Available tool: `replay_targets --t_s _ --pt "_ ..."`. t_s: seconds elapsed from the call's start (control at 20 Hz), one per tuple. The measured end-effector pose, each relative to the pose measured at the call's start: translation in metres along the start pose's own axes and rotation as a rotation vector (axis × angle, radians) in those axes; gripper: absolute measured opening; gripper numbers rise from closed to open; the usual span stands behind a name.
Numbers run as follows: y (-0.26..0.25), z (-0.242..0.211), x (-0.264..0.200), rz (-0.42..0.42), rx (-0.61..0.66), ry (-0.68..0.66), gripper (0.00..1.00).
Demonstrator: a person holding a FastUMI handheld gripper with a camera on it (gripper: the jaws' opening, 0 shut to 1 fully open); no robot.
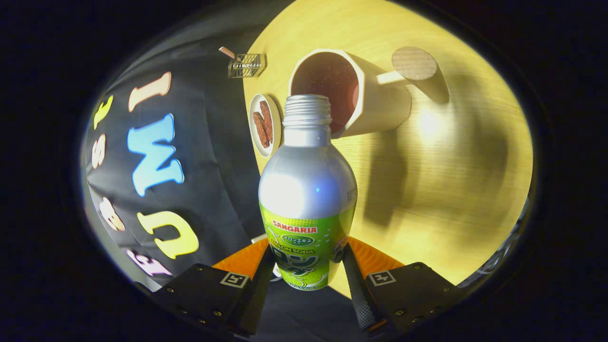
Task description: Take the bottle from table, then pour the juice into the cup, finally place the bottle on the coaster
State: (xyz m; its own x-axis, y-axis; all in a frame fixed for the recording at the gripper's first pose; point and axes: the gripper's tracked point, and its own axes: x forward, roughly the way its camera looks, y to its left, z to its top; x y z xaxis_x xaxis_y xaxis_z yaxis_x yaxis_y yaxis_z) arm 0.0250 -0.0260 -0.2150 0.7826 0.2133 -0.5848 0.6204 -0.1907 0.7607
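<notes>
- Jaws were closed on the bottle (307, 190); both fingers pressed its lower labelled body, one each side, gripper (308, 273) holding it firmly with no gap visible.
- Bottle was lifted and tipped, cap off, its open threaded mouth pointing at the cup (349, 95) just beyond it.
- Judged step: pouring, or just about to. Bottle mouth sat at the cup's rim, overlapping it in this view.
- To do it well: keep the mouth over the cup's opening, tilt slowly, hold the grip low and steady so the smooth metal body doesn't slip or twist.
- Cup stood on the wooden table (451, 190), near its far edge; dark inside, possibly liquid already, could not confirm the level.
- Round coaster (414, 62) lay on the table just beside the cup, on the side away from the wall — the final drop spot, free of clutter.
- Small plate (264, 124) with brown snack pieces sat at the table edge by the wall, near the cup; watch for splash.
- Clear little box (247, 65) sat past the plate, at the table's far corner; contents hard to make out.
- Hidden: no stream of juice visible; bottle's base was cut off between the fingers; how full the bottle was could not be told; actual gap between mouth and cup unclear from the fisheye.
</notes>
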Motion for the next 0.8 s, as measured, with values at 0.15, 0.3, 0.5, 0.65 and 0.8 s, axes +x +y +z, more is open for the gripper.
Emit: replay_targets --t_s 0.15,0.3,0.5,0.65,0.8 --pt "-0.018 -0.002 0.003 -0.050 -0.102 -0.021 0.76" --pt "-0.031 0.001 0.006 -0.083 -0.211 -0.052 0.76" --pt "-0.036 0.007 0.006 -0.077 -0.349 -0.105 0.76" --pt "-0.037 0.014 0.005 -0.082 -0.460 -0.157 0.76" --pt "-0.034 0.013 0.011 -0.088 -0.553 -0.190 0.76"
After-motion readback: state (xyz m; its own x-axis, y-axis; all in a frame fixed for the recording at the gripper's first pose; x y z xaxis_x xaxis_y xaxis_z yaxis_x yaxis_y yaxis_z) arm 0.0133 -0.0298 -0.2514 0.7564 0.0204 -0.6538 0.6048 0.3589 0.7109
